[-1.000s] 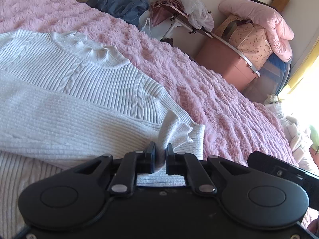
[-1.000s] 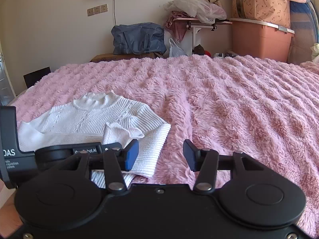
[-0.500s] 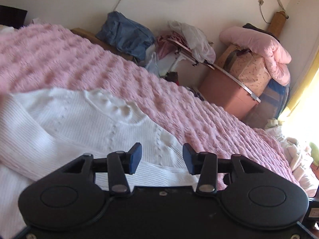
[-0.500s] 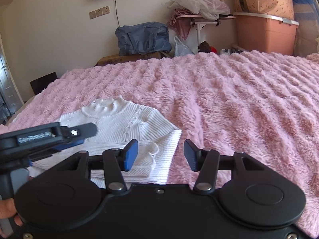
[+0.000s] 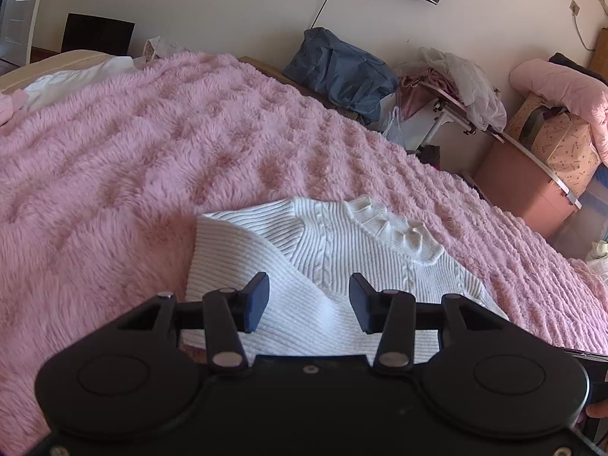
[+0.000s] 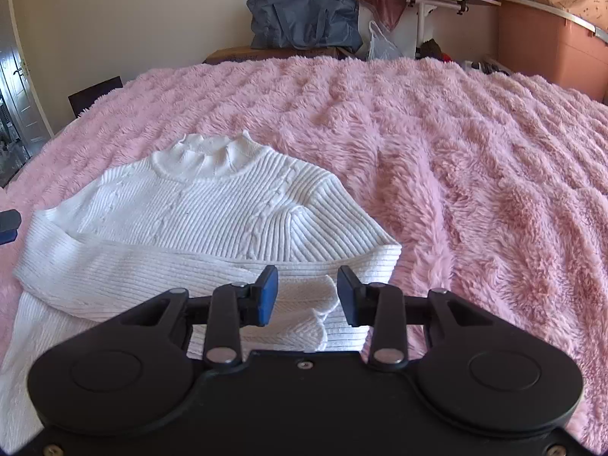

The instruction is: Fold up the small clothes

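A small white ribbed knit sweater (image 5: 342, 262) lies on the pink fluffy blanket (image 5: 133, 159), its sleeves folded across the body. My left gripper (image 5: 308, 302) is open and empty, just above the folded left sleeve. In the right wrist view the sweater (image 6: 197, 212) fills the lower left, collar pointing away. My right gripper (image 6: 307, 296) is open and empty over the sleeve cuff (image 6: 315, 311) near the sweater's right edge. A bit of the left gripper (image 6: 8, 224) shows at the left edge.
The blanket (image 6: 475, 174) covers the whole bed. Beyond the far edge stand a blue bag (image 5: 342, 72), a small table piled with clothes (image 5: 456, 87) and a pink storage box (image 5: 524, 193). White and pink cloth (image 5: 57, 87) lies at the bed's far left corner.
My left gripper opened, let go of the sleeve and drew back to the left. My right gripper moved in closer over the sweater's cuff and stayed open.
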The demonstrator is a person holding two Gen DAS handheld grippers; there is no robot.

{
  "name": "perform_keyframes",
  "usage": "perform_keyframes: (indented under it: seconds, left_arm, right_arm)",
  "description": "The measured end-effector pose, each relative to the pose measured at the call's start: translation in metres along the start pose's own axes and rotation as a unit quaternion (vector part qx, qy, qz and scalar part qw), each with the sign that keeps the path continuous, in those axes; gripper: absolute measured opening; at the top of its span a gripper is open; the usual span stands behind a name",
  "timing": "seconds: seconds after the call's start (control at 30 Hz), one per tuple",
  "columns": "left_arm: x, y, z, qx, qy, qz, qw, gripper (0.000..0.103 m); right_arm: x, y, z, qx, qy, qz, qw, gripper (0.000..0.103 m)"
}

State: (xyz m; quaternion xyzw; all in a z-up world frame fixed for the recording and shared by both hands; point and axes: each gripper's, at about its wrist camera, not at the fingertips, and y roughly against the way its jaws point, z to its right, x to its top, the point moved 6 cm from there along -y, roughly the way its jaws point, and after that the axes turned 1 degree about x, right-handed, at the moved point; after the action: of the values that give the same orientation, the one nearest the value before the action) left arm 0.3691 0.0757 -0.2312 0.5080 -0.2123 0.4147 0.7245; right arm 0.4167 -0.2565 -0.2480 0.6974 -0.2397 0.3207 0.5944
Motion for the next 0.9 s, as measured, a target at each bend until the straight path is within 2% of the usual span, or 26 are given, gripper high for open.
perform_keyframes:
  seconds: [0.17, 0.23, 0.5, 0.6, 0.7, 0.9]
  left_arm:
    - [-0.011, -0.01, -0.004, 0.003, 0.001, -0.007, 1.0, 0.047]
    - [-0.012, -0.01, -0.005, 0.003, 0.002, -0.005, 1.0, 0.047]
    - [0.005, -0.006, 0.001, -0.003, -0.005, 0.015, 0.9999, 0.047]
    - [0.014, -0.008, 0.0, -0.002, -0.006, 0.026, 0.9996, 0.048]
    - [0.018, -0.021, 0.0, 0.005, -0.016, 0.02, 0.9996, 0.048]
    - [0.012, -0.059, -0.015, 0.028, -0.027, -0.011, 0.9992, 0.048]
  right_arm:
    - [-0.005, -0.011, -0.002, -0.002, 0.015, -0.014, 1.0, 0.034]
    - [-0.006, -0.012, -0.006, 0.012, 0.019, -0.019, 1.0, 0.009]
    - [0.015, 0.015, -0.001, 0.001, 0.018, 0.037, 0.999, 0.009]
    - [0.02, 0.019, 0.012, -0.024, 0.011, 0.051, 0.998, 0.009]
    - [0.015, 0.007, 0.022, -0.011, -0.011, 0.03, 0.999, 0.009]
    - [-0.008, -0.014, 0.024, -0.042, -0.01, 0.008, 0.999, 0.009]
